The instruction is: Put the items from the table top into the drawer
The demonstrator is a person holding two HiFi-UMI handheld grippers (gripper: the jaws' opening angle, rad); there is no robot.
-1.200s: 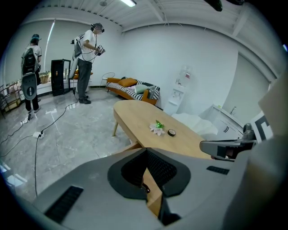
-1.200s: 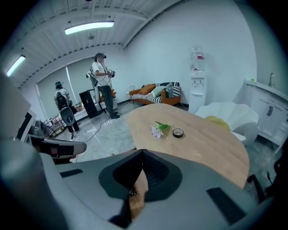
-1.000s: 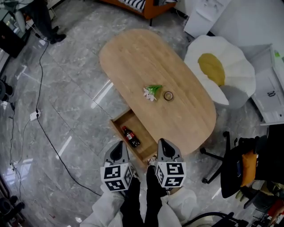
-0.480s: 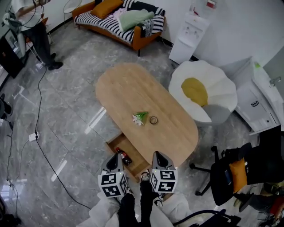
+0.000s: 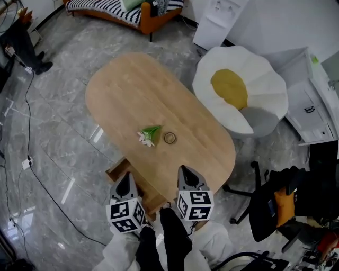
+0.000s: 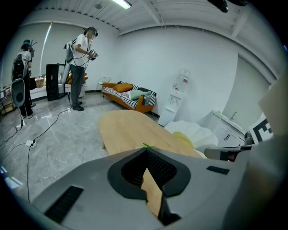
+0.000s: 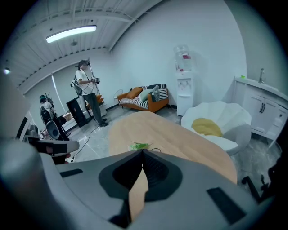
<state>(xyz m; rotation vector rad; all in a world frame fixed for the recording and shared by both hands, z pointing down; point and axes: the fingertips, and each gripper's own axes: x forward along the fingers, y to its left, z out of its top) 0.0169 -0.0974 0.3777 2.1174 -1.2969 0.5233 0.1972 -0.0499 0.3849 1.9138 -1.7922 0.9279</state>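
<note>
Head view: oval wooden table [image 5: 153,100] on a grey marble floor. Two task items lie on the top near the middle: a flower sprig [image 5: 150,135] with green leaves and pale blossoms, and just to its right a small dark ring [image 5: 170,138], close but not touching. The drawer [image 5: 117,170] stands pulled out from the table's near left side; the left gripper [image 5: 124,177] hangs over it and covers most of the inside, contents not visible. The right gripper [image 5: 185,170] sits over the table's near edge, well short of both items. Each marker cube faces up. A white chair [image 5: 241,90] with a yellow centre stands right of the table, a black office chair [image 5: 275,204] at lower right, and a striped sofa [image 5: 122,5] at top.

Left gripper view: the tips meet at the top, nothing between them; only tabletop shows through the slit below. The sprig's green tip peeks just over the jaw tips. The table runs ahead, sofa and water dispenser [image 6: 177,96] against the far wall. Two people [image 6: 81,67] stand at left. The right gripper shows at the right edge.

Right gripper view: the tips are together, nothing gripped, bare wood in the slit below. The sprig lies on the table just beyond the tips. White chair at right, sofa and dispenser behind, left gripper at the left edge.
</note>
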